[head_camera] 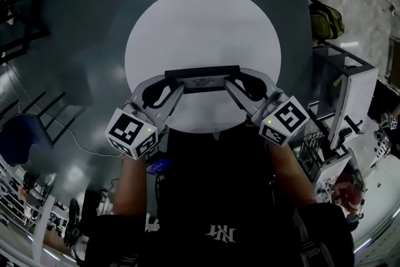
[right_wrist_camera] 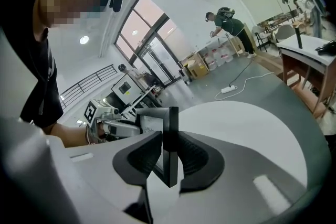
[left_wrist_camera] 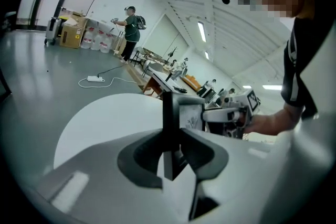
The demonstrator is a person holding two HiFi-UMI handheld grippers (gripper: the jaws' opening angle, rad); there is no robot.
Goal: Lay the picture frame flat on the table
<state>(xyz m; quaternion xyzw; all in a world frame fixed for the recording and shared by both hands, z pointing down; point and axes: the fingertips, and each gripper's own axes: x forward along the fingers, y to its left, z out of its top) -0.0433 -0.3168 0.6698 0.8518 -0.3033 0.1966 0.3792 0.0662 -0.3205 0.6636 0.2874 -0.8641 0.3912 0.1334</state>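
Observation:
A black picture frame [head_camera: 202, 77] stands upright on its edge over the near half of the round white table [head_camera: 200, 15], showing from above as a thin dark bar. My left gripper [head_camera: 177, 87] is shut on its left end and my right gripper [head_camera: 230, 85] on its right end. In the left gripper view the frame [left_wrist_camera: 170, 113] stands pinched between the dark pads of the left gripper [left_wrist_camera: 171, 145], with the right gripper [left_wrist_camera: 231, 113] beyond it. The right gripper view shows the frame [right_wrist_camera: 169, 128] clamped in the right gripper [right_wrist_camera: 169, 153]. Whether the frame touches the table is unclear.
A blue chair [head_camera: 22, 131] and dark racks stand on the grey floor at left. At right are a metal cart [head_camera: 344, 90] and a green bag [head_camera: 326, 19]. Far off, a person [left_wrist_camera: 131, 26] stands by boxes, and a power strip [left_wrist_camera: 94, 79] lies on the floor.

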